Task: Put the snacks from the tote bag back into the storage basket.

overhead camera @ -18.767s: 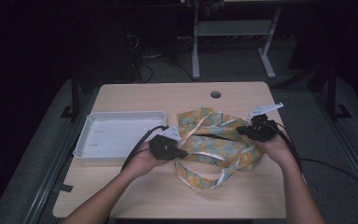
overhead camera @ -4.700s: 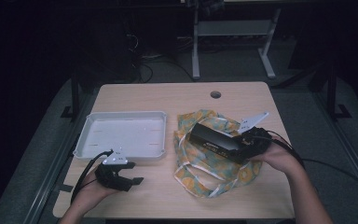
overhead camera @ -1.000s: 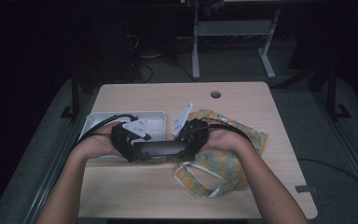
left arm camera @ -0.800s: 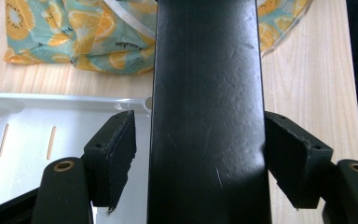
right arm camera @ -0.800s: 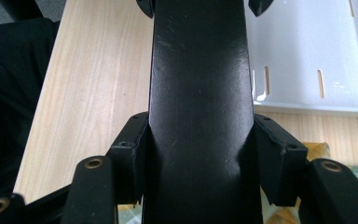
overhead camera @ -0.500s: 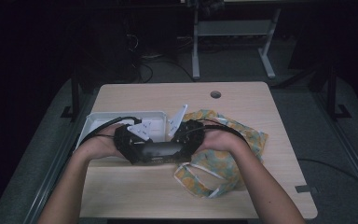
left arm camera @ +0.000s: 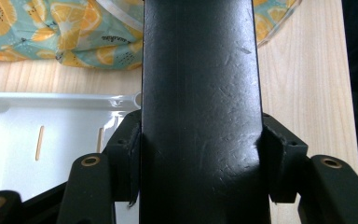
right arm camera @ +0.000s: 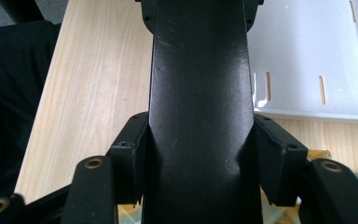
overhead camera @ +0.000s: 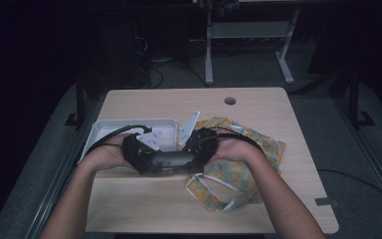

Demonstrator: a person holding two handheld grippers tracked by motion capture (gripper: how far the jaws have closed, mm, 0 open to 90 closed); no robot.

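Holding the long black glossy plastic case [overhead camera: 168, 161] level between them, left tool [overhead camera: 138, 152] and right tool [overhead camera: 199, 144] each clamp one end, the left jaws having just closed in. It hangs over the white slotted plastic tray's [overhead camera: 99, 130] near edge on the bench [overhead camera: 258, 104], so I'd lower both ends together, releasing neither early.

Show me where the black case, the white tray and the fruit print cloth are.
black case [overhead camera: 171, 160], high view, middle of its top face between the two grippers.
white tray [left arm camera: 37, 121], left gripper view, bare slotted floor.
fruit print cloth [overhead camera: 238, 174], high view, open patch beside the right forearm.
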